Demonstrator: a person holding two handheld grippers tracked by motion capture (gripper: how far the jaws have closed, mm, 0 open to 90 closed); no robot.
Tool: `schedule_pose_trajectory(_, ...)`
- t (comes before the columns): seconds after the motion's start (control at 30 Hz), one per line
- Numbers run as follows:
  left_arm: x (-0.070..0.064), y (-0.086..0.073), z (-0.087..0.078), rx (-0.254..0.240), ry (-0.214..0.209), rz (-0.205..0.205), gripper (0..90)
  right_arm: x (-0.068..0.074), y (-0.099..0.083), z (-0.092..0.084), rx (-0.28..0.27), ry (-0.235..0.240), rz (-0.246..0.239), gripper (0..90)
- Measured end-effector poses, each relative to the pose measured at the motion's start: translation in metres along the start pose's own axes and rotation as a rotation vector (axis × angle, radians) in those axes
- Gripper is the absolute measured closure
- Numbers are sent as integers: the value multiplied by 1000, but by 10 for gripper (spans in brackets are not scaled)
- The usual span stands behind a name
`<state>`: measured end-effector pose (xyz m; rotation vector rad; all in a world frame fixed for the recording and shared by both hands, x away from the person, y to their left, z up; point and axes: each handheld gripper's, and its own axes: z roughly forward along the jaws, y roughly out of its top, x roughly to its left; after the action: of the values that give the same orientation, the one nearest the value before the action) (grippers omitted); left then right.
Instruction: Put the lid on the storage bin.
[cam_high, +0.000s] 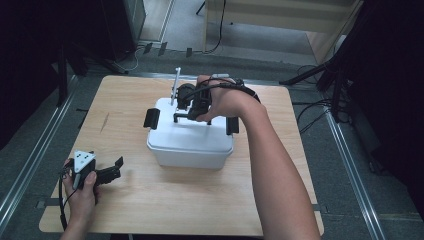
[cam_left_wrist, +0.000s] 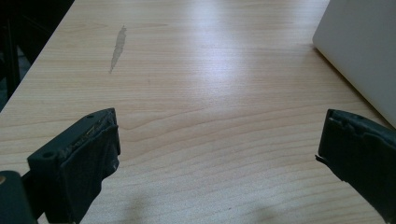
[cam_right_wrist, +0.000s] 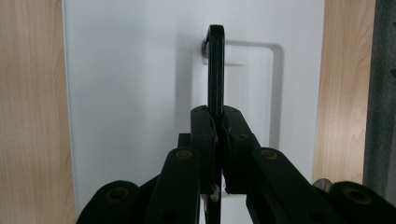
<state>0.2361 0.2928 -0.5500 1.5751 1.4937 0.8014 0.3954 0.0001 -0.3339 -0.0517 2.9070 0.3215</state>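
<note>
One claw clamping box handle, other claw wide apart

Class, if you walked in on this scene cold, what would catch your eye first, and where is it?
The white lidded box in the middle of the wooden table. The right gripper is shut on the black handle on its lid. The left gripper rests open near the table's front left corner.

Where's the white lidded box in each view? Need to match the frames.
High view: white box at table centre, black handle on its lid pinched by the right gripper.
Left gripper view: one white corner of it at the upper right edge, beyond the right-hand jaw.
Right gripper view: its lid spans the middle, handle clamped between the jaws.
Shared landmark: the light wooden table.
</note>
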Motion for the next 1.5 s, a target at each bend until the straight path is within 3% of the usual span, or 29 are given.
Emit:
schedule_pose_trajectory(0.03,0,0,0,-1,0,-2,0,1,0,0,5,-8,10,775)
schedule_pose_trajectory(0.13,0,0,0,0,-1,-3,0,-2,0,-7,-83,-61,-21,441)
schedule_pose_trajectory(0.17,0,0,0,0,-2,-4,0,-2,0,-7,-83,-61,-21,441)
schedule_pose_trajectory(0.2,0,0,0,1,-1,-4,0,-1,-2,-11,-82,-81,-8,302)
schedule_pose_trajectory(0.27,0,0,0,1,-2,-3,0,-1,-3,-12,-88,-88,-19,259)
schedule_pose_trajectory(0.33,0,0,0,3,-2,2,0,-1,-10,-18,-80,-85,34,103)
schedule_pose_trajectory(0.37,0,0,0,2,-2,2,0,-1,-10,-18,-80,-85,34,103)
schedule_pose_trajectory(0.43,0,0,0,2,0,2,0,0,-16,-19,-54,-69,58,0)
schedule_pose_trajectory(0.53,0,0,1,1,2,2,0,0,-25,-21,-42,-50,56,0)
schedule_pose_trajectory(0.67,0,0,0,1,1,0,0,1,-40,-23,-25,-69,87,0)
schedule_pose_trajectory(1.1,0,0,1,-1,5,4,0,8,-88,-29,-29,-81,151,0)
schedule_pose_trajectory(1.5,0,0,0,-2,5,5,0,12,-120,-25,-32,-67,212,0)
